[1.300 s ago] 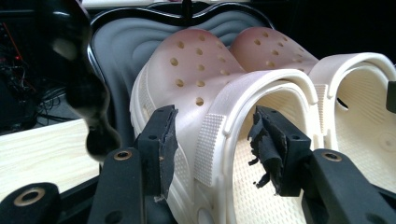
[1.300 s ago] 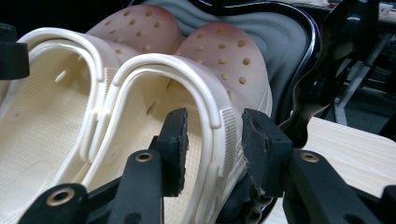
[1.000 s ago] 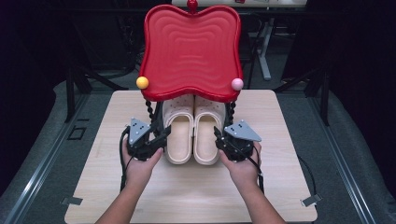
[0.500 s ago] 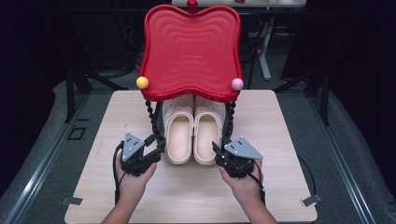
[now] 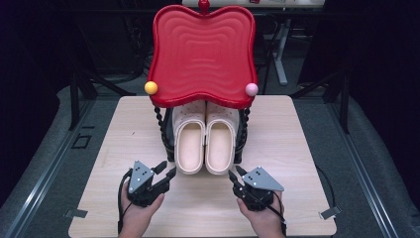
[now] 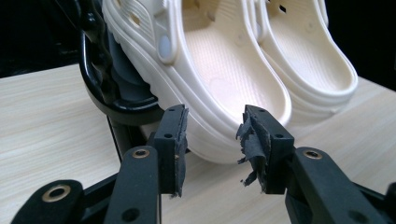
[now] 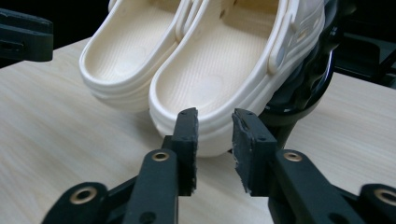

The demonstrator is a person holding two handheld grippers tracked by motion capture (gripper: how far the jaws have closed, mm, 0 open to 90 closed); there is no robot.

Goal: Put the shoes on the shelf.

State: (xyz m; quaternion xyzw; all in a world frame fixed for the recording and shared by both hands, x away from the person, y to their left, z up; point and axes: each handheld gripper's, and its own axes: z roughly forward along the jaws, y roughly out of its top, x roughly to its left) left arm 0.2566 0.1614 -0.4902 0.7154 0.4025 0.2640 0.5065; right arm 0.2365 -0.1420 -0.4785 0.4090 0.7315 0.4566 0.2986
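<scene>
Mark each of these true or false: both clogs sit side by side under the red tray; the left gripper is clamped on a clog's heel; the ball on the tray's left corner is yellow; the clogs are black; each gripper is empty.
1. Both clogs sit side by side under the red tray: true.
2. The left gripper is clamped on a clog's heel: false. Its jaws stand apart, short of the heel, gripping nothing.
3. The ball on the tray's left corner is yellow: true.
4. The clogs are black: false. They are cream; the stand beneath the tray is black.
5. Each gripper is empty: true. The right gripper also holds nothing between its jaws.
</scene>
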